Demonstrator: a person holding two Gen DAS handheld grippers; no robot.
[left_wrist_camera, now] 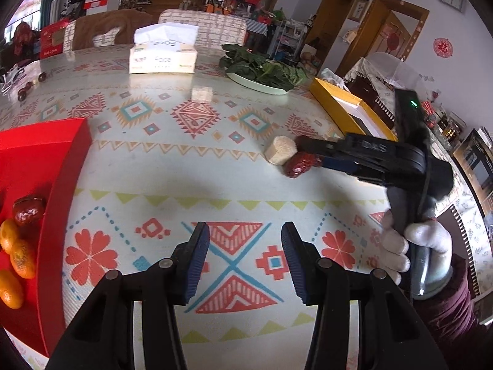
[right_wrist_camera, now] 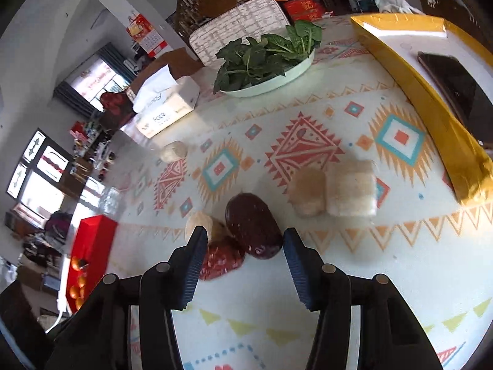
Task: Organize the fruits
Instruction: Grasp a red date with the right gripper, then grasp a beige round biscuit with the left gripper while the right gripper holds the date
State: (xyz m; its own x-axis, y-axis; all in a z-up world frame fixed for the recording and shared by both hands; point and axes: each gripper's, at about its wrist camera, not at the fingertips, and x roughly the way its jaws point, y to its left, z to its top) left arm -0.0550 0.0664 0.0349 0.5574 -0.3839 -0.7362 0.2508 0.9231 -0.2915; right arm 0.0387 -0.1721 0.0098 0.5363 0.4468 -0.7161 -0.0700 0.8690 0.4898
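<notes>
My left gripper [left_wrist_camera: 245, 240] hangs open over the patterned tablecloth with nothing between its fingers. To its left stands a red box [left_wrist_camera: 61, 185] that holds a red date [left_wrist_camera: 27, 209] and several small oranges [left_wrist_camera: 21, 259]. My right gripper [right_wrist_camera: 245, 237] is open and low over the table. A dark red date [right_wrist_camera: 252, 225] lies between its fingertips, close to the right pad. A paler red date [right_wrist_camera: 220, 262] lies by the left finger. In the left wrist view the right gripper [left_wrist_camera: 311, 154] points at these dates [left_wrist_camera: 297, 165], with a gloved hand on its handle.
Beige cake pieces lie near the dates [right_wrist_camera: 200, 222] [right_wrist_camera: 308, 191] [right_wrist_camera: 351, 188], and one lies farther off [left_wrist_camera: 201, 94]. A plate of green leaves [right_wrist_camera: 265, 58], a tissue box [left_wrist_camera: 163, 55] and a yellow box [right_wrist_camera: 431, 108] with a phone in it stand at the back and right.
</notes>
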